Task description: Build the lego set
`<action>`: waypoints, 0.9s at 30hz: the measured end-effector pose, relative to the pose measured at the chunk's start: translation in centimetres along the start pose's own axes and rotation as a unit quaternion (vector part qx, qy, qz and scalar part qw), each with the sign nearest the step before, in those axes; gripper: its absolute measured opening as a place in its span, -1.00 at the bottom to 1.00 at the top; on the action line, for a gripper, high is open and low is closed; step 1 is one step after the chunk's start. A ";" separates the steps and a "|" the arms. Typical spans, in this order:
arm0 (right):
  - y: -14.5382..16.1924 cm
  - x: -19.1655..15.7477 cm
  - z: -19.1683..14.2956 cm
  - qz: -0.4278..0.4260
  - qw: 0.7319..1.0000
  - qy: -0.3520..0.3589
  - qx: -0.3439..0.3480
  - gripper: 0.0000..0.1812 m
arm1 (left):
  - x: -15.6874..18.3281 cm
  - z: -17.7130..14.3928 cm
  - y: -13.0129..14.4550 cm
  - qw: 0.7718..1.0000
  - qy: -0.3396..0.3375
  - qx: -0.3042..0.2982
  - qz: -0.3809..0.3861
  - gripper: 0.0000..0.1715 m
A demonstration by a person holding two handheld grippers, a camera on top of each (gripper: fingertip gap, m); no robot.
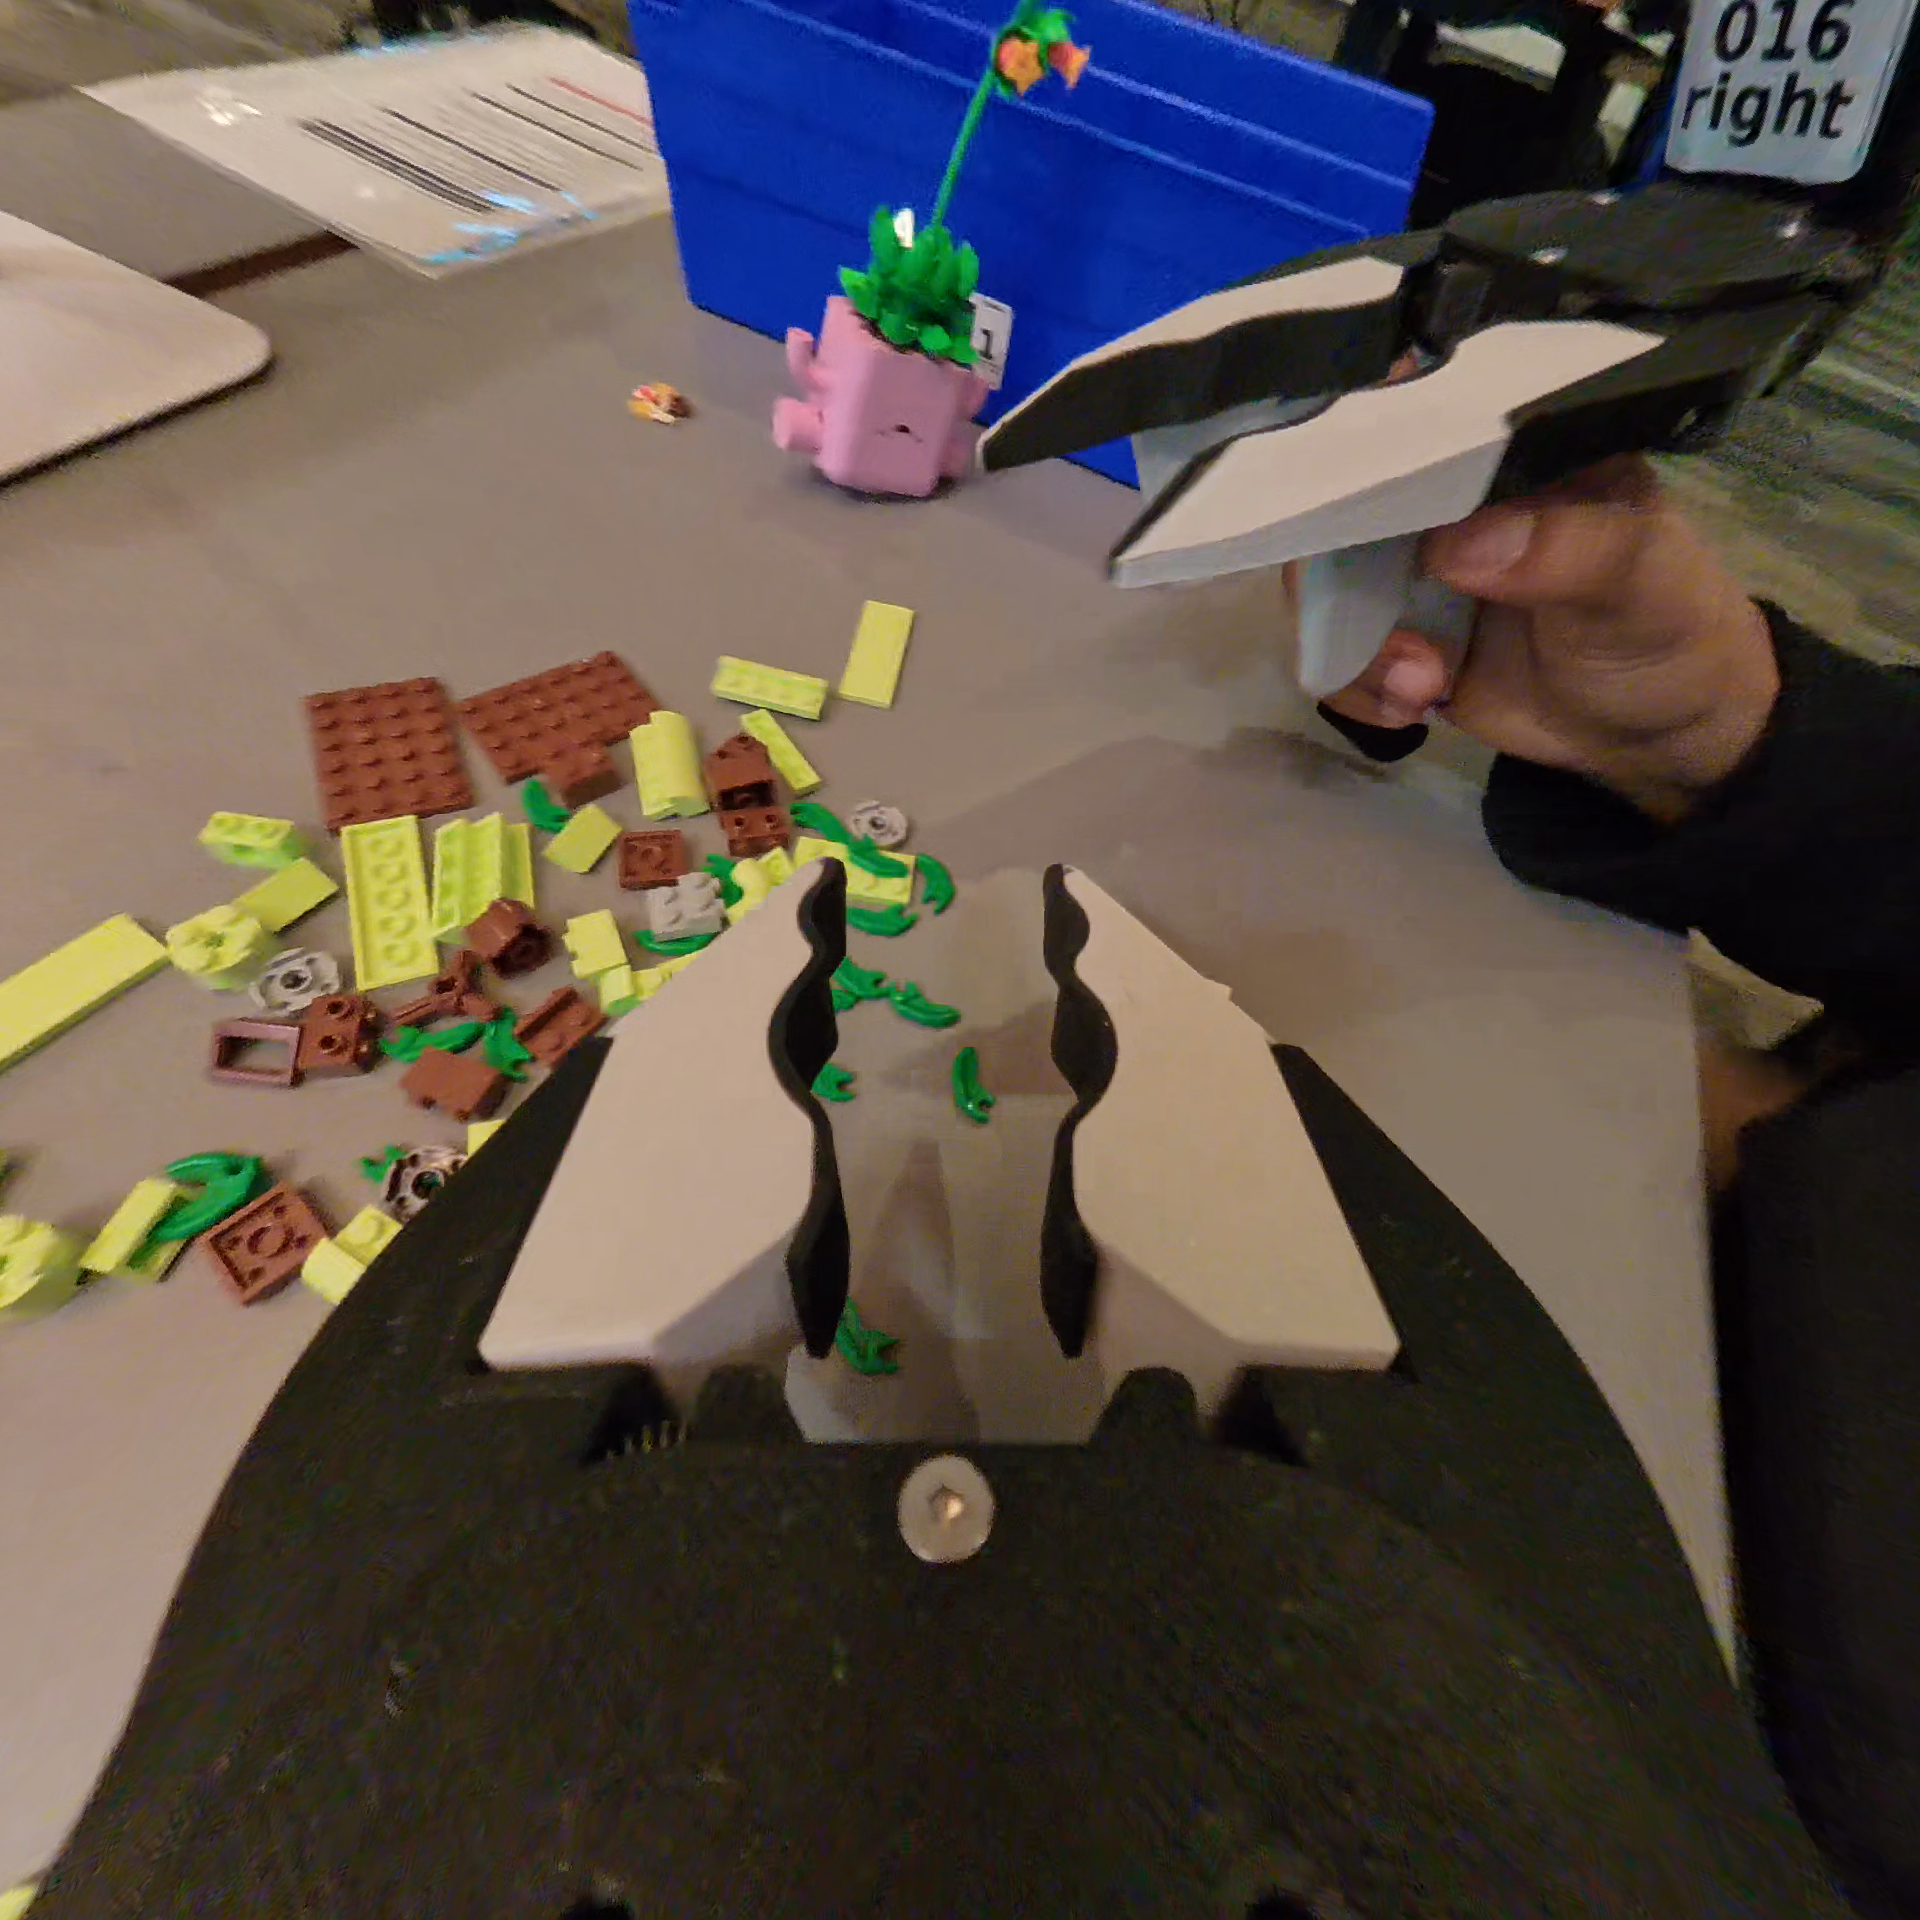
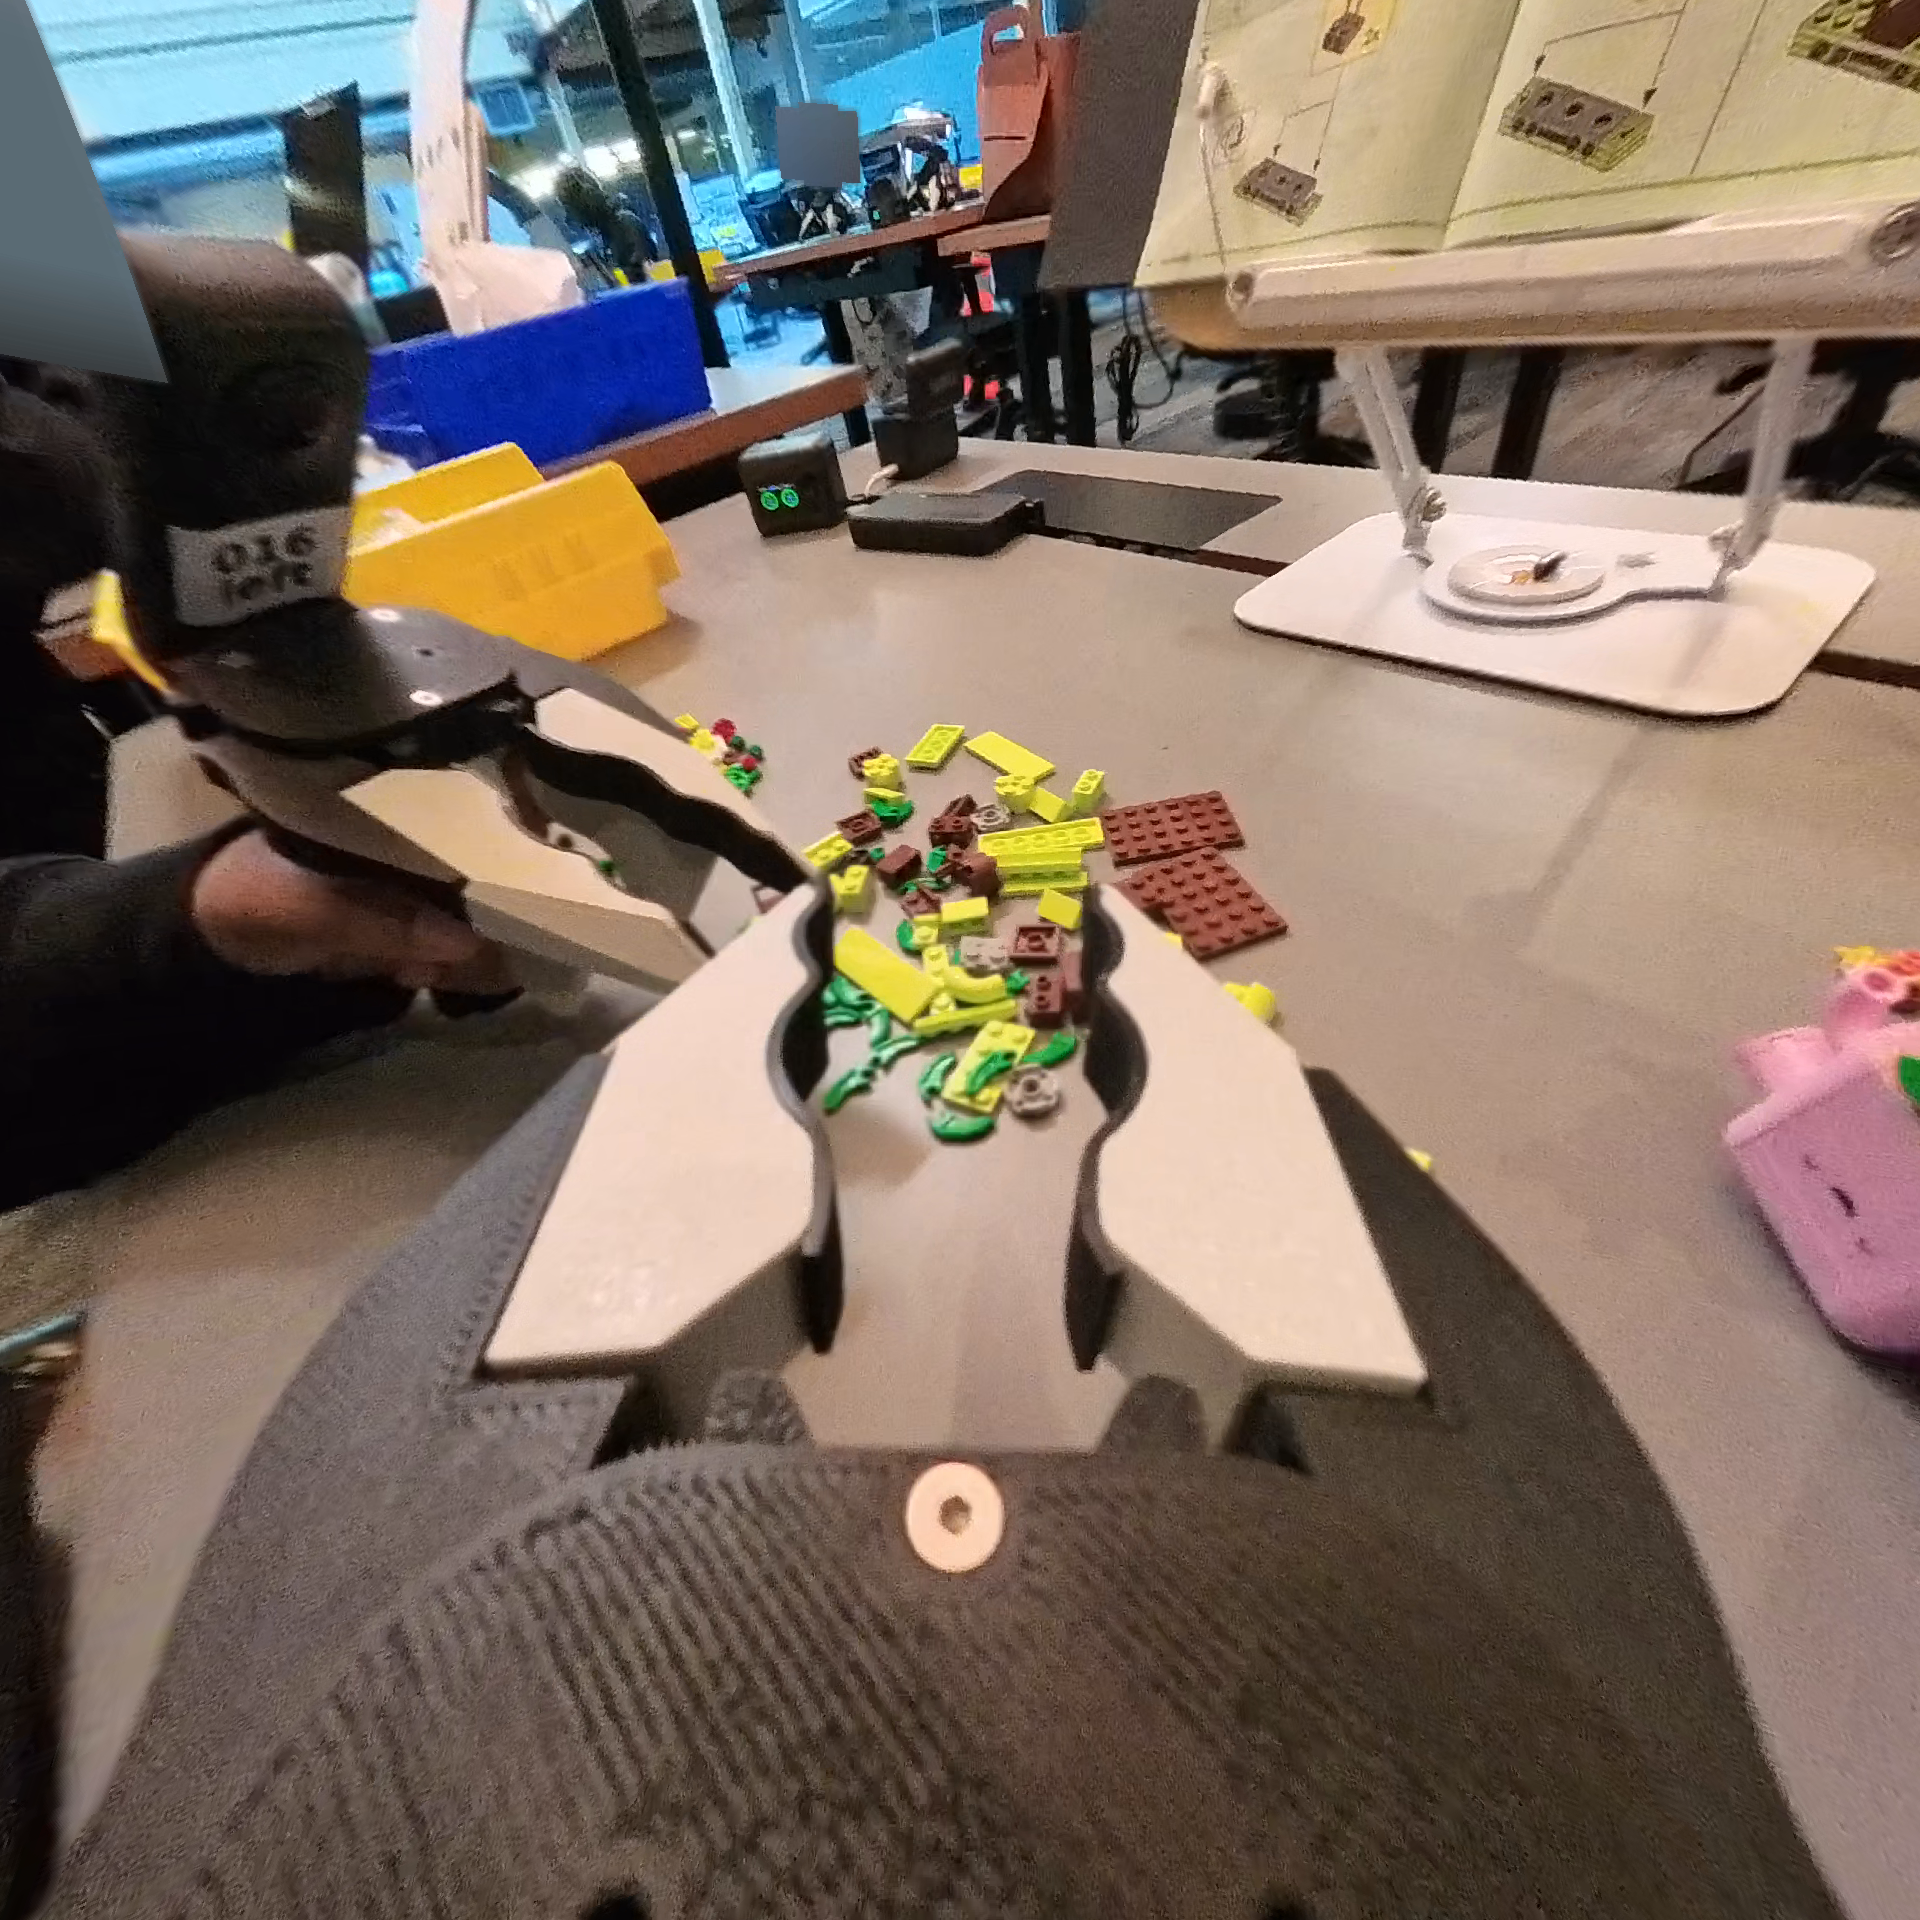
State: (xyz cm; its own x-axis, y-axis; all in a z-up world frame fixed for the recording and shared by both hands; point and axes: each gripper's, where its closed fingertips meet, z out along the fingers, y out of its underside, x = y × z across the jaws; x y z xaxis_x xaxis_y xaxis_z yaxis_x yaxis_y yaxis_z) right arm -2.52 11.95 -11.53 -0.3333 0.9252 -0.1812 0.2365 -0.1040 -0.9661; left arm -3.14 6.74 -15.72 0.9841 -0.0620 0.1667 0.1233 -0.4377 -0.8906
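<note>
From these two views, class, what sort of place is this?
Probably a shared workshop or lab: loose lego bricks on a grey table, yellow plastic parts bins, and more cluttered wooden desks behind.

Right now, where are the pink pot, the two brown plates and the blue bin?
pink pot (image 1: 883, 416): left wrist view, on its front face.
brown plates (image 1: 390, 750): left wrist view, on the left plate's studded top.
blue bin (image 1: 1091, 197): left wrist view, on its side wall.
</note>
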 end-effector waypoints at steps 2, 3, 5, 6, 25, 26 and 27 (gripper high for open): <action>0.9 0.2 1.1 -0.016 1.000 0.006 -0.001 -0.62 | 0.4 0.1 0.4 1.000 0.013 -0.001 0.009 -0.57; 1.5 -0.1 1.3 -0.020 1.000 -0.001 -0.011 -0.61 | 0.5 0.2 0.7 1.000 0.017 -0.010 0.012 -0.56; 2.2 -0.2 1.3 -0.049 0.998 0.007 -0.033 -0.63 | 0.1 0.3 1.2 0.999 0.000 -0.023 0.029 -0.58; 2.3 -0.2 1.2 -0.063 0.997 0.012 -0.036 -0.66 | -0.2 0.3 1.5 0.999 -0.011 -0.024 0.038 -0.60; 4.1 0.6 2.6 -0.016 0.994 -0.001 -0.106 -0.67 | -0.7 -0.5 1.0 0.999 -0.028 0.001 0.027 -0.55; 4.1 0.6 2.6 -0.016 0.994 -0.002 -0.106 -0.67 | -0.7 -0.4 1.0 0.999 -0.027 -0.001 0.026 -0.54; 4.0 0.5 2.6 -0.019 0.995 -0.002 -0.102 -0.68 | -0.7 -0.4 1.1 0.999 -0.028 -0.004 0.025 -0.53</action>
State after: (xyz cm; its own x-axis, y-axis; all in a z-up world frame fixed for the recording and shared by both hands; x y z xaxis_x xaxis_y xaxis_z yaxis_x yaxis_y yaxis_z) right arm -4.10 11.08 -15.94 -0.3489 0.9258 -0.1456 0.4028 0.0079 -0.9153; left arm -3.79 5.97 -16.65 0.9946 -0.0337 0.0978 0.0729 -0.4416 -0.8942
